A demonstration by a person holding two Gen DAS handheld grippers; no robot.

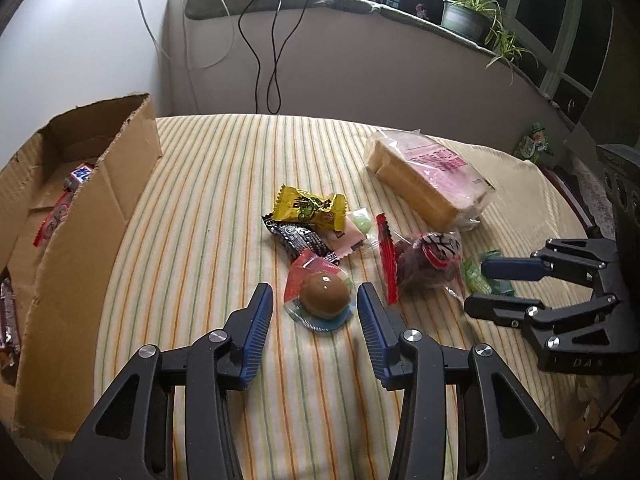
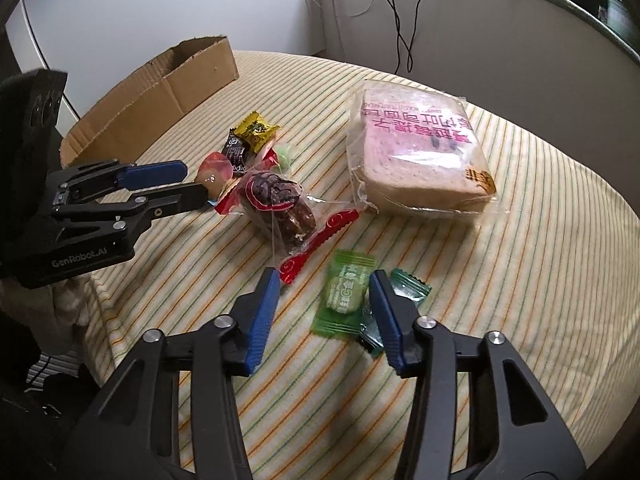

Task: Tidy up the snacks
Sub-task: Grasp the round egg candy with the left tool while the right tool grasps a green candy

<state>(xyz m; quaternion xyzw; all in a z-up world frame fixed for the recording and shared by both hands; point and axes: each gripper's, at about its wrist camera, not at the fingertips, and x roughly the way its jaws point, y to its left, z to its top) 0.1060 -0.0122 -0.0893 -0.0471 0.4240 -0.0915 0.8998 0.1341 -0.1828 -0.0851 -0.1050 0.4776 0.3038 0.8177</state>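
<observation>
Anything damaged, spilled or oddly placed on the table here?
The cardboard box has ragged, torn top edges. Nothing is spilled; the snacks lie in a loose pile, wrappers intact, including the bread pack.

A matt striped cloth (image 1: pixel 208 208) covers the bench. The cardboard box (image 1: pixel 100 216) is rough brown paperboard with torn edges. Snack wrappers are glossy plastic: a yellow foil-like packet (image 1: pixel 310 208), a clear crinkled bread bag (image 2: pixel 424 152) and a green candy wrapper (image 2: pixel 344 296). Each claw is matt black plastic with ribbed blue pads (image 1: pixel 260 336) and shiny metal rivets (image 1: pixel 412 335).
</observation>
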